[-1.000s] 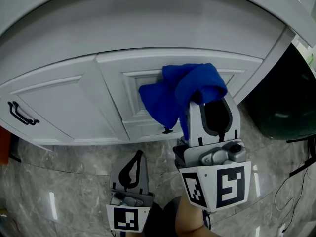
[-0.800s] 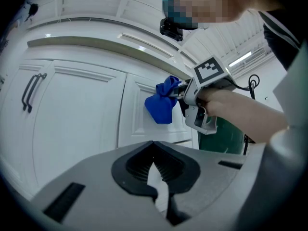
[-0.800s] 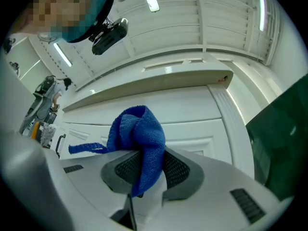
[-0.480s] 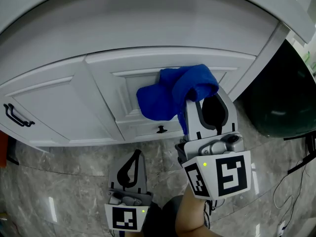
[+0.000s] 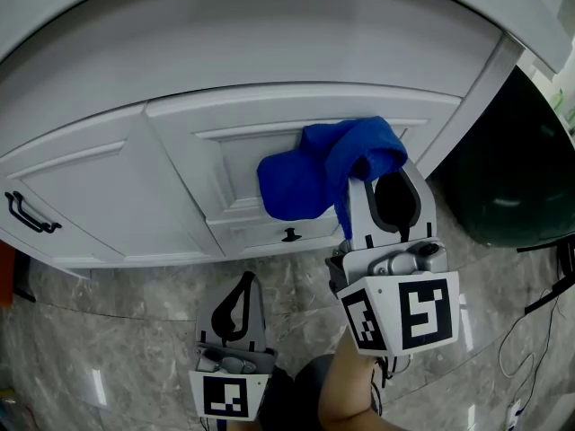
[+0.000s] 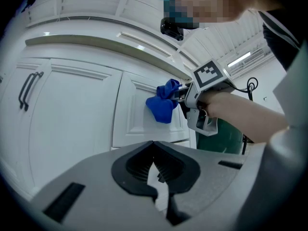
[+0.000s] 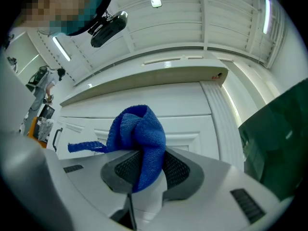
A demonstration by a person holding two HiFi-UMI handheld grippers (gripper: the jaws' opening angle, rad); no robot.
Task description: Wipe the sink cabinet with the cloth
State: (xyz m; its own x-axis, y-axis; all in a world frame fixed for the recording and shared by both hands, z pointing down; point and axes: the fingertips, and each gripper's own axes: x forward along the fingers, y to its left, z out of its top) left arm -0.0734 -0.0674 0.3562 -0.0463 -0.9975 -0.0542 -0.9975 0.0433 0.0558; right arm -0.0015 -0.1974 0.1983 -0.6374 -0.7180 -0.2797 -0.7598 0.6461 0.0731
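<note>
The right gripper (image 7: 150, 171) has its jaws clenched on a blue cloth (image 7: 139, 141). A fold of the cloth is pinched between the ribbed pads. The rest bunches up above the jaws, and one thin strip trails off to the left.

In the head view, the right gripper (image 5: 384, 189) holds the cloth (image 5: 314, 176) against the recessed panel of the right cabinet door (image 5: 235, 164). The cloth sits above and just right of the small dark knob (image 5: 290, 234).

The left gripper (image 6: 154, 150) has its jaws closed together with nothing between them. In the head view it hangs low over the grey marble floor (image 5: 117, 330), well apart from the cabinet (image 5: 269, 52), with its jaws pointing toward the doors. Its own view looks across at the cloth (image 6: 162, 105) and at the hand (image 6: 226, 107) on the right gripper's handle.

The white cabinet curves across the top of the head view. Its left door (image 5: 81, 200) carries a dark bar handle (image 5: 24, 212). Both doors are shut, so what is inside cannot be seen. A dark green bin (image 5: 508, 173) stands beside the cabinet's right end, and its contents cannot be made out.

Compared with half a second ago, the cloth has slid a little to the right along the door panel. Its left edge is now closer to the line of the knob. The grip on the cloth is unchanged. The left gripper is in much the same place as before.
</note>
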